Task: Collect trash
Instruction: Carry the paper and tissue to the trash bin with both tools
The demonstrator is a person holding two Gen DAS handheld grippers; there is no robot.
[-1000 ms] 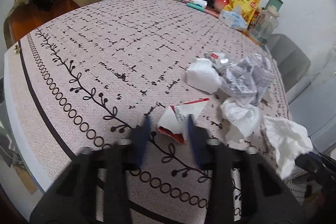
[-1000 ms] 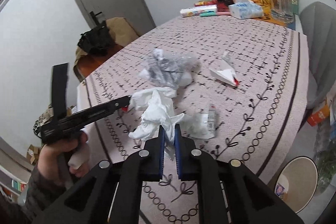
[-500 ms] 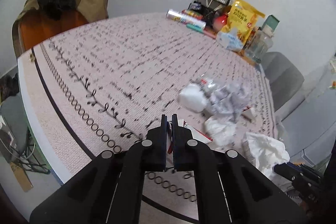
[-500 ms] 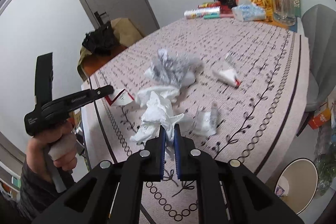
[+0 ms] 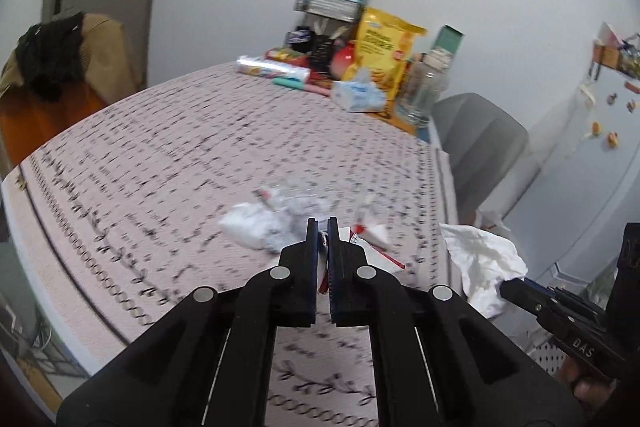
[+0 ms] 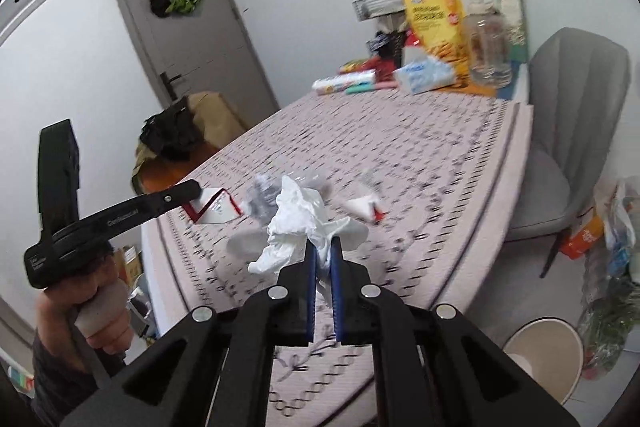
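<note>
Both pairs of fingers are pinched shut: the left gripper (image 5: 322, 227), open a second ago, now holds the red-edged wrapper (image 6: 216, 207) lifted off the table (image 5: 160, 155); the right gripper (image 6: 323, 251) keeps its tissue (image 6: 298, 223). More scraps (image 5: 256, 223) remain beyond. A bin (image 6: 544, 351) waits on the floor; groceries (image 6: 436, 19) line the far wall.

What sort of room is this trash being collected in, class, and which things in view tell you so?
Most likely a home dining room or kitchen corner. A patterned-cloth table with a grey upholstered chair beside it carries a yellow snack bag and a clear glass jar, and a magnet-dotted white fridge stands nearby.
</note>
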